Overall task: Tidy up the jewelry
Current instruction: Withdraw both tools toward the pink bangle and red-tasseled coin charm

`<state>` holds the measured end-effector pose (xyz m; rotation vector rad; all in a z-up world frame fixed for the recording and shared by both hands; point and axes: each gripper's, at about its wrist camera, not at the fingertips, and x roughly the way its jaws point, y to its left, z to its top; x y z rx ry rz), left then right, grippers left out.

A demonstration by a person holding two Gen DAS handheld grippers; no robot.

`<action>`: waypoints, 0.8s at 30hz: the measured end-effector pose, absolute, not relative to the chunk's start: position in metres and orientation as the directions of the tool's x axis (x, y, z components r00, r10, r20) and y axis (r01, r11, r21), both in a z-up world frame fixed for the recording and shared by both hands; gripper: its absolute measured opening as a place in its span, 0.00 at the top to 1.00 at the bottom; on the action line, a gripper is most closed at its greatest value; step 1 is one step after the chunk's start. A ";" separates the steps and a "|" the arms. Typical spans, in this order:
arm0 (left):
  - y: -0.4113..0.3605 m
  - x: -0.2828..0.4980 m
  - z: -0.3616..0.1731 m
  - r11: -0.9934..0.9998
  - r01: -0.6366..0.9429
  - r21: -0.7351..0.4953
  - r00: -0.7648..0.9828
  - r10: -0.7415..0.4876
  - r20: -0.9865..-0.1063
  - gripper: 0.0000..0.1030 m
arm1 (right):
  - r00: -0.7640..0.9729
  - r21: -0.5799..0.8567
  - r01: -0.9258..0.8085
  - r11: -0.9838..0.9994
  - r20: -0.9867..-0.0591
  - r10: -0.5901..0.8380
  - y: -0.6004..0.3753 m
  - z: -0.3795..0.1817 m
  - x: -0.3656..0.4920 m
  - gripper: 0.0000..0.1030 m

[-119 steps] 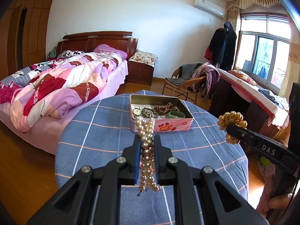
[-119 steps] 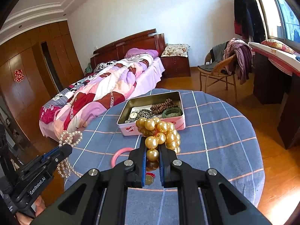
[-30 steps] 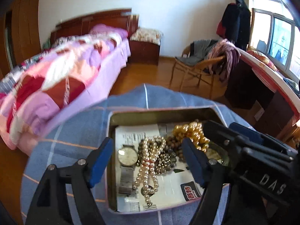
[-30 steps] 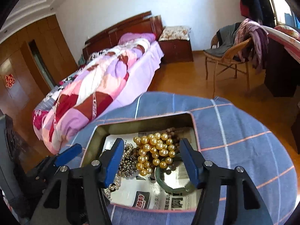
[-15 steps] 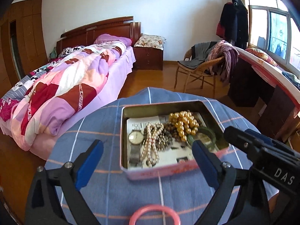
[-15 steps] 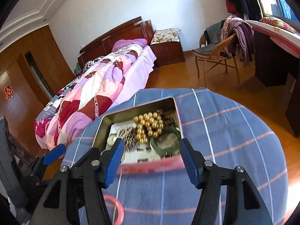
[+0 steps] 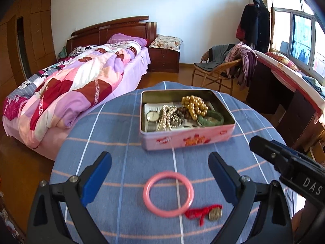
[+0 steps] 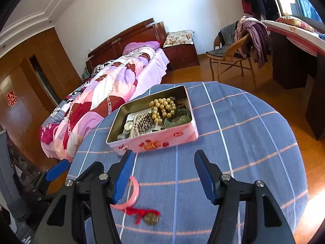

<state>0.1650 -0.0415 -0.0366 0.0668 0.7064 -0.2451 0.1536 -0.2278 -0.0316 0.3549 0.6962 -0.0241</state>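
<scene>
Lettering "DAS" marks the right gripper [image 7: 284, 160]; the pink tin's [image 7: 189, 140] red script is unreadable. Left gripper [image 7: 160, 174], jaws just opened wide and empty, hovers over the pink bangle [image 7: 168, 194] and red-corded coin charm [image 7: 215, 214]. Right gripper stands half open, empty; its finger hides part of the bangle.

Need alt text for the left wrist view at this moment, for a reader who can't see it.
The open left gripper hovers empty over a blue checked tablecloth, framing a pink bangle and a coin on a red cord. Behind them sits a pink tin holding a gold bead strand, pearls, a watch and a green bangle; the right gripper enters at right.
</scene>
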 end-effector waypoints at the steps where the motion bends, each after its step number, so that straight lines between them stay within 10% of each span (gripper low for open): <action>1: -0.040 0.162 -0.038 0.969 0.244 -0.024 0.733 -0.201 -0.650 0.05 | 0.770 0.307 0.139 0.941 -0.631 0.092 -0.227 -0.032 0.149 0.40; 24: 0.007 0.102 -0.077 0.977 0.214 -0.016 0.707 -0.166 -0.687 0.05 | 0.723 0.234 0.107 0.966 -0.686 0.086 -0.208 -0.069 0.094 0.40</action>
